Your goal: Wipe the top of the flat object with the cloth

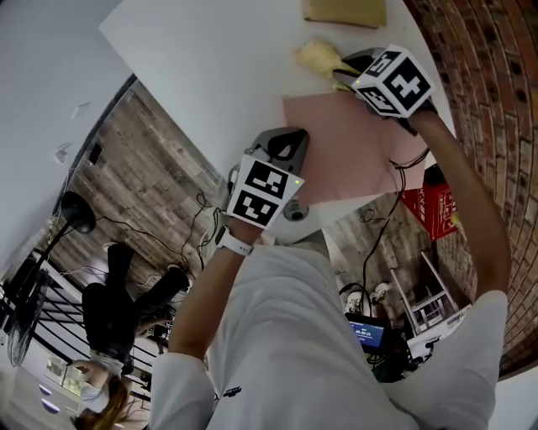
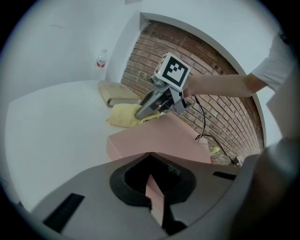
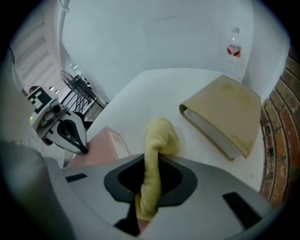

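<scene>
A flat pink box [image 1: 345, 147] lies on the white table [image 1: 218, 67]. My left gripper [image 1: 290, 141] is shut on the box's near edge, and pink [image 2: 157, 204] shows between its jaws. My right gripper [image 1: 343, 74] is at the box's far corner, shut on a yellow cloth [image 1: 321, 57]. The cloth [image 3: 157, 140] runs out of the jaws and bunches on the table just past the box [image 3: 101, 147]. In the left gripper view, the right gripper [image 2: 149, 108] and cloth [image 2: 123, 115] sit at the far end of the box top [image 2: 159, 140].
A tan folded folder [image 3: 225, 112] lies on the table beyond the cloth, also at the head view's top edge [image 1: 345, 12]. A water bottle [image 3: 233, 54] stands behind it by the white wall. A brick wall [image 1: 496, 101] runs along the right.
</scene>
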Available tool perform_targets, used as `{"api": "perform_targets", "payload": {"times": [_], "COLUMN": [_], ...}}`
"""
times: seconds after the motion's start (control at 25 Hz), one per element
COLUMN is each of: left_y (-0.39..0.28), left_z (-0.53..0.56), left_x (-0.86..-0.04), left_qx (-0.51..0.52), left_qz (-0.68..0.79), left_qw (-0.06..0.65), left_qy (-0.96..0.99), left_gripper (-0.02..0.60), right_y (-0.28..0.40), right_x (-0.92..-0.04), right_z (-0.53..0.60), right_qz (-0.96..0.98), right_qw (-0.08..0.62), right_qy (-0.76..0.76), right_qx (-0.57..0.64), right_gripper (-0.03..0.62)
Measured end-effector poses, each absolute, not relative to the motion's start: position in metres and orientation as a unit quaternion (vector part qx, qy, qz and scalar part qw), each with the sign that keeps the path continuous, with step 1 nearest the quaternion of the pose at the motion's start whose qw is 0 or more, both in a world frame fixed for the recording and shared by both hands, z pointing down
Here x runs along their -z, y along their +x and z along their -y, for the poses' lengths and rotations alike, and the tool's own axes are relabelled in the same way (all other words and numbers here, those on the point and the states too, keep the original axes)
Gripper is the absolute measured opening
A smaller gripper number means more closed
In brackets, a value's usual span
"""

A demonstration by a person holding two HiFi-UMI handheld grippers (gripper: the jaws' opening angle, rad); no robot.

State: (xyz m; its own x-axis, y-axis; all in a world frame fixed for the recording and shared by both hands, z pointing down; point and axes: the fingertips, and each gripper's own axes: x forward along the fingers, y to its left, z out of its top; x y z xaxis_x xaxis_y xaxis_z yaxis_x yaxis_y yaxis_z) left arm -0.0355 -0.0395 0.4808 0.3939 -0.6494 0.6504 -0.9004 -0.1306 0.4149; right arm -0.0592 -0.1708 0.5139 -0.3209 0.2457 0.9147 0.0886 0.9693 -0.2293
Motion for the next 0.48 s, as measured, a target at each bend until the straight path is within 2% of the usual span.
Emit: {"api": "perform_targets", "payload": {"times": [0.48], "left_y": [-0.036], "left_z": [0.037], "left_x": [-0.482], "left_qx": [-0.165], "left_qz": [0.530], "left_qw": [0.404], "left_qy": [0.727], "left_gripper": [0.017], "right_y": [0.019], "right_x": [-0.518], "right_z": [0.250], "right_qz": [0.797], "right_qw": [0.601], "right_qy": [-0.021], "right_qx": [-0.047], "right_gripper": [0.061]}}
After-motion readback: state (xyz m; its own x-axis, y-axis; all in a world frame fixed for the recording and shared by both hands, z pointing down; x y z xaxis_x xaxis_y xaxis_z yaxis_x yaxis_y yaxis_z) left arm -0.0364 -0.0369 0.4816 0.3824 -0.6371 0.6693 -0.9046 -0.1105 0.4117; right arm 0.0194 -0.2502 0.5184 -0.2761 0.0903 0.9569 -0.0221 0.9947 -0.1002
